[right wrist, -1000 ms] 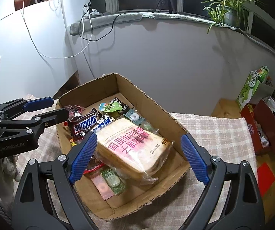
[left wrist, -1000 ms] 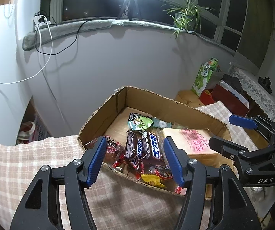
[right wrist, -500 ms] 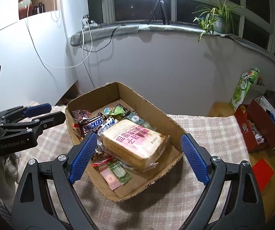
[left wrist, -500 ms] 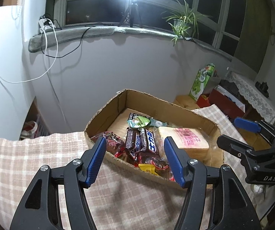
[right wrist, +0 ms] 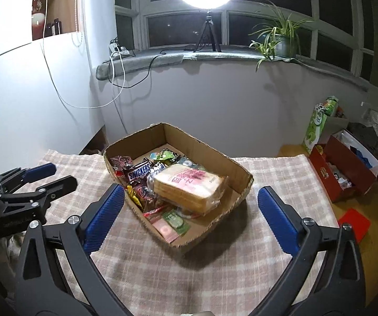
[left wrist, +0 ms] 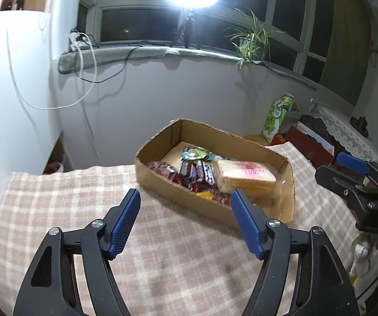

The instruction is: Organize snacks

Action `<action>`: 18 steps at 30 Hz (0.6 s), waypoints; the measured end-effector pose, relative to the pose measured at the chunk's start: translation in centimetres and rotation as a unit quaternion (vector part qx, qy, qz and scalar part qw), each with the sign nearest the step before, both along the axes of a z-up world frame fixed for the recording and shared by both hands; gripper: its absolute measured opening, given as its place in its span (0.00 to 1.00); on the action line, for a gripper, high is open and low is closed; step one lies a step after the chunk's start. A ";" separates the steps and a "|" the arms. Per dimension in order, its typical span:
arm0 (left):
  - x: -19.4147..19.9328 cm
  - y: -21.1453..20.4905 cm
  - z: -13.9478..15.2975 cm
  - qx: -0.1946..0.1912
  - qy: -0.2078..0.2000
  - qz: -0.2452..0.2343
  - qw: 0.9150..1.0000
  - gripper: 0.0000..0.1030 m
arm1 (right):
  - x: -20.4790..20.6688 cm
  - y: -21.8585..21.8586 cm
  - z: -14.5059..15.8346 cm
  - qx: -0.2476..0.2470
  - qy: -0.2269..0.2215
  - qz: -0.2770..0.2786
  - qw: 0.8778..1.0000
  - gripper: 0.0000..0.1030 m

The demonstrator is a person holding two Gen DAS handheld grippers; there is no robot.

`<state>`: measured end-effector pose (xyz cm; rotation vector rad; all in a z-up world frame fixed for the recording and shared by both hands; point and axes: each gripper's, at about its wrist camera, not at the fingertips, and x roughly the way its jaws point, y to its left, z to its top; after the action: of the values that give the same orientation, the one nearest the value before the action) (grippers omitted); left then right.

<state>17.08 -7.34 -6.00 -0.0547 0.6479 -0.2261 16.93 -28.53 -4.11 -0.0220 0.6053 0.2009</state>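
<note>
Two hand-held grippers are seen, each built of black, angular plastic arms with triangular cut-outs. The left gripper (left wrist: 186, 221) is fitted with ribbed blue pads (left wrist: 124, 223) on its inner faces, and round silver screws (left wrist: 97, 222) are set at the pivots. The right gripper (right wrist: 190, 220) is made the same way, with blue pads (right wrist: 104, 216) and silver screw heads (right wrist: 73, 220). White lettering, "DAS", is printed on its black body as seen from the left wrist; a fainter marking on the left gripper's body cannot be read, possibly a maker's name.
</note>
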 end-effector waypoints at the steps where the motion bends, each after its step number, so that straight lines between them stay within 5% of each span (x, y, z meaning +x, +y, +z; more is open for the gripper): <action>1: -0.5 0.2 0.0 -0.001 -0.001 0.003 1.000 0.69 | -0.5 0.0 0.0 0.000 0.000 -0.003 1.000 1.00; 8: -3.9 1.5 0.2 -0.024 -0.006 0.030 0.999 0.70 | -3.3 0.5 0.1 0.005 -0.011 -0.019 1.000 1.00; 18: -6.8 2.0 1.0 0.002 -0.030 0.058 0.998 0.70 | -4.9 1.0 0.3 -0.005 -0.017 -0.021 1.000 1.00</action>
<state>10.24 -5.35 -5.04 -0.0807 0.5841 -0.1138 12.02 -27.55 -3.81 -0.0220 0.5729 0.1558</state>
